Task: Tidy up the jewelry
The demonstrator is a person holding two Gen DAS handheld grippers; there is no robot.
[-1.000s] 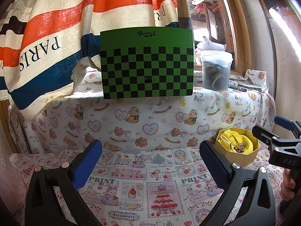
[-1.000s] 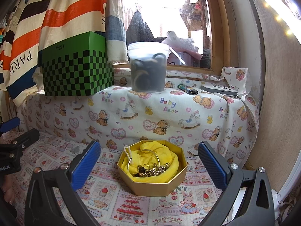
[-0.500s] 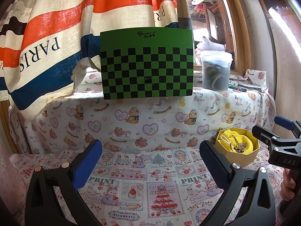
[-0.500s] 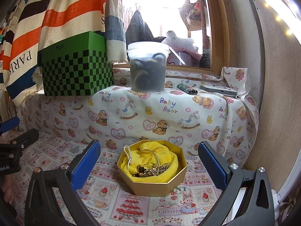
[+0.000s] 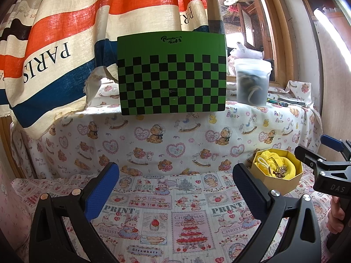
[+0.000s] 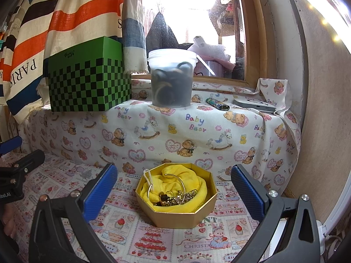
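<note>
1. Blue-padded fingers of the right gripper [image 6: 174,189] stand wide apart and hold nothing; they frame the gold box [image 6: 176,215] just ahead on the printed cloth [image 6: 122,236].
2. The left gripper [image 5: 175,188] is likewise spread wide and empty, over bare cloth, with the box off to its right and the right gripper beyond that.
3. The box is octagonal, open-topped and lined with a crumpled yellow cloth [image 6: 197,185]. The jewelry [image 6: 175,198] lies inside it in one tangled heap: thin hoops, a pale cord loop and small gold pieces, which cannot be told apart further.
4. Judgement: this fits either sorting out of the box or pieces already gathered into it. Any pick should take one piece at an edge of the heap, closing narrowly so that the lining and neighbouring chains are not caught, and lifting slowly in case links drag.
5. Behind, a cloth-draped ledge [image 6: 219,131] carries a green checked box [image 6: 87,83], a lidded tub [image 6: 172,81], a lighter [image 6: 218,104] and a flat grey device [image 6: 254,105].
6. Farthest: a striped curtain [image 6: 65,17] and a window [image 6: 193,11].
</note>
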